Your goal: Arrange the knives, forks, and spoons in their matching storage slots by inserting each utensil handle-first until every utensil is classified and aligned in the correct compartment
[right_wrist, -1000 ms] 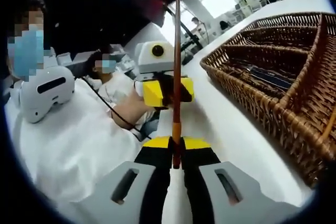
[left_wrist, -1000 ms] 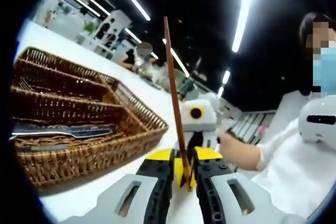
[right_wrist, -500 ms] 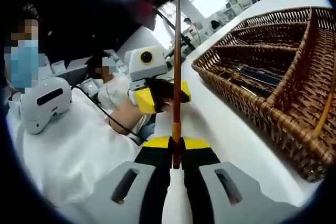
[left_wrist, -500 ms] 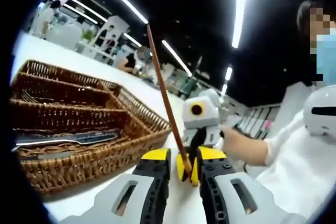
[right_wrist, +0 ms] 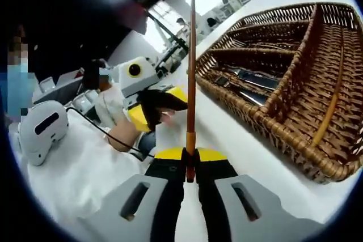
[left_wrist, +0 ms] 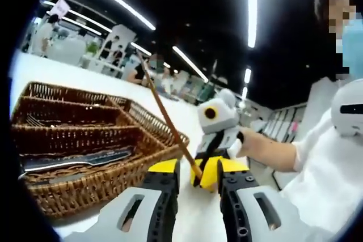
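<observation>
R claw gripping chopstick, L claw apart

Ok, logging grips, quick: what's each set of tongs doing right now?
Left tongs: open, holding nothing.
Right tongs: closed on the chopstick.

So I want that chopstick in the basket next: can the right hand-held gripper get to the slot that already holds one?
Probably yes. The right hand-held gripper grips its chopstick, and the open-topped basket lies close with nothing between; that slot's chopstick leaves room.
</observation>
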Tool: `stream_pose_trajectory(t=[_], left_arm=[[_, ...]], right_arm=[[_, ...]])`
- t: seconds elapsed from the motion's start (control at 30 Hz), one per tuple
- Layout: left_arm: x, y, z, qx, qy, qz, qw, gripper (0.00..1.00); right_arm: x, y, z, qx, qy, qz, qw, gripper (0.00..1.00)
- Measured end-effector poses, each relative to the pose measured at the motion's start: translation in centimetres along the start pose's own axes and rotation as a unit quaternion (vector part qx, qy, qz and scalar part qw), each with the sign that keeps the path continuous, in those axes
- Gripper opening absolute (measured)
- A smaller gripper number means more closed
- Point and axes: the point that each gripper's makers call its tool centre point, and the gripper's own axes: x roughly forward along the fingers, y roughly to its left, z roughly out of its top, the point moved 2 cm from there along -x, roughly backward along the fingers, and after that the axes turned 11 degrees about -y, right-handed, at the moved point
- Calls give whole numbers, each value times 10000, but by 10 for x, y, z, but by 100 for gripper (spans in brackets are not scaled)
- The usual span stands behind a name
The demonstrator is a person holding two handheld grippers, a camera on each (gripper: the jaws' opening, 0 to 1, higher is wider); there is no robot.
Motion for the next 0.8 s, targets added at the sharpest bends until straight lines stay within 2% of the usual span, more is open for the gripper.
stream_pose_trajectory(t=[0.07, 0.17, 0.33, 0.4, 0.6, 0.8], left_arm=[[0, 0, 0, 94, 13, 4, 10000, 26], [1, 1, 0, 187, 25, 41, 9998, 28], [1, 1, -2, 495, 141, 84, 9986, 29], [2, 1, -4, 583, 187, 97, 9981, 30], [2, 1, -4, 683, 230, 115, 9973, 31], [1, 2, -5, 783, 272, 144, 9965, 31]], right_arm=[[-2, -10, -4, -84, 216, -394, 9990, 5], [0, -6, -6, 208, 228, -296, 9991, 5], [-3, -7, -8, 193, 379, -490, 9979, 5], [-3, -6, -6, 217, 331, -503, 9980, 5], [-8, -7, 0, 186, 393, -754, 9962, 5], [-16, -9, 10, 169, 309, -999, 9944, 5]])
